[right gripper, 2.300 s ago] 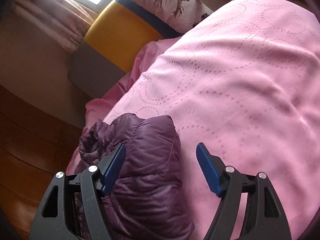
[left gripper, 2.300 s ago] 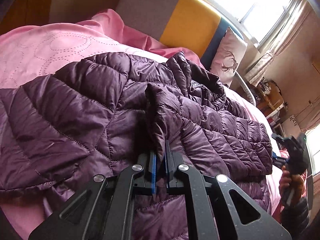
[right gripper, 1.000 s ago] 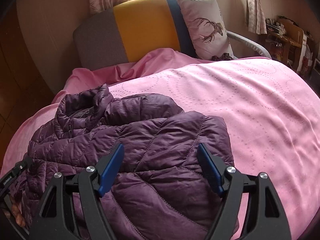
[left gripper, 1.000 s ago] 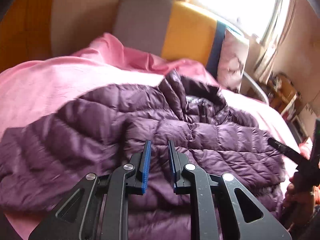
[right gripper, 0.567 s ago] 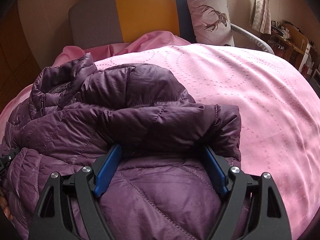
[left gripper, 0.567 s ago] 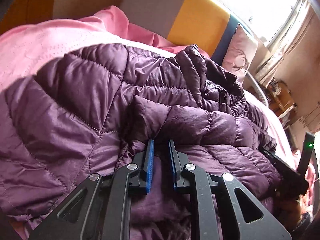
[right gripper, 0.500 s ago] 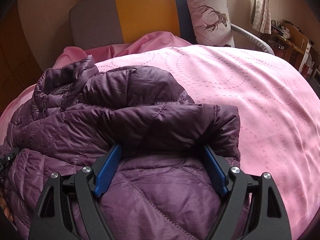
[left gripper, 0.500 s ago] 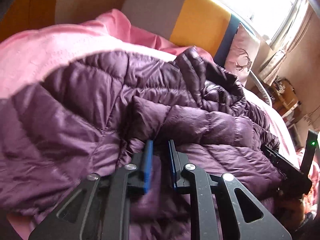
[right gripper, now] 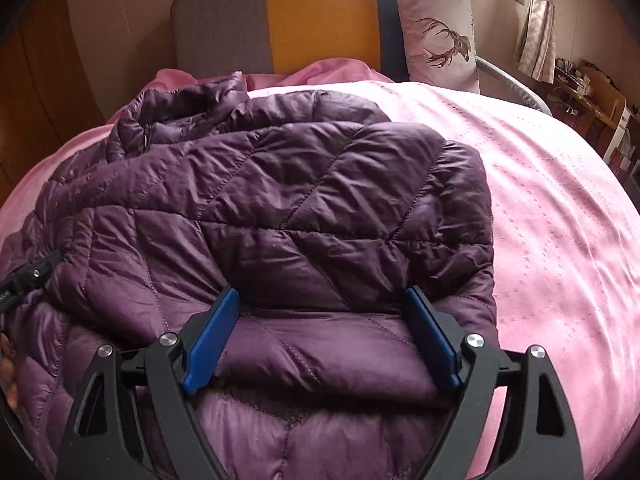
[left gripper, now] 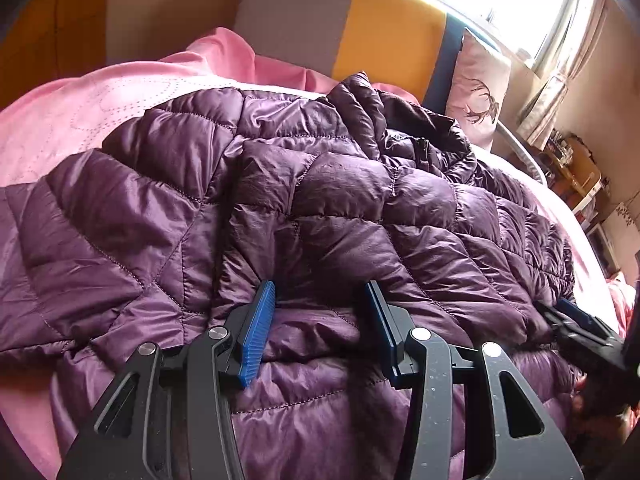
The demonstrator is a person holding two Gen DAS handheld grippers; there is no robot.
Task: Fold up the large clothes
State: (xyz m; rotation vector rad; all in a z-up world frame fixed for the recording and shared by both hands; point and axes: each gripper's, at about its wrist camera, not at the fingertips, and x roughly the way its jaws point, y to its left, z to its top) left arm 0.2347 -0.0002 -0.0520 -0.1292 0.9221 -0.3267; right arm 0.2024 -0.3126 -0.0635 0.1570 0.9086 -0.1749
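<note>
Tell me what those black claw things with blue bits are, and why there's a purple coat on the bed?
Those claws are grippers, tools a person holds, one in each hand, like big tongs. Each carries a small camera looking out along its two fingers, so each picture is a claw's-eye view. One picture comes from the left gripper, the other from the right gripper. The blue bits are soft pads for pinching cloth. On the pink blanket lies a puffy purple jacket that the person is folding. Right now both grippers are open and rest against the jacket, pinching nothing. Behind are a headboard and a pillow with a deer on it.
</note>
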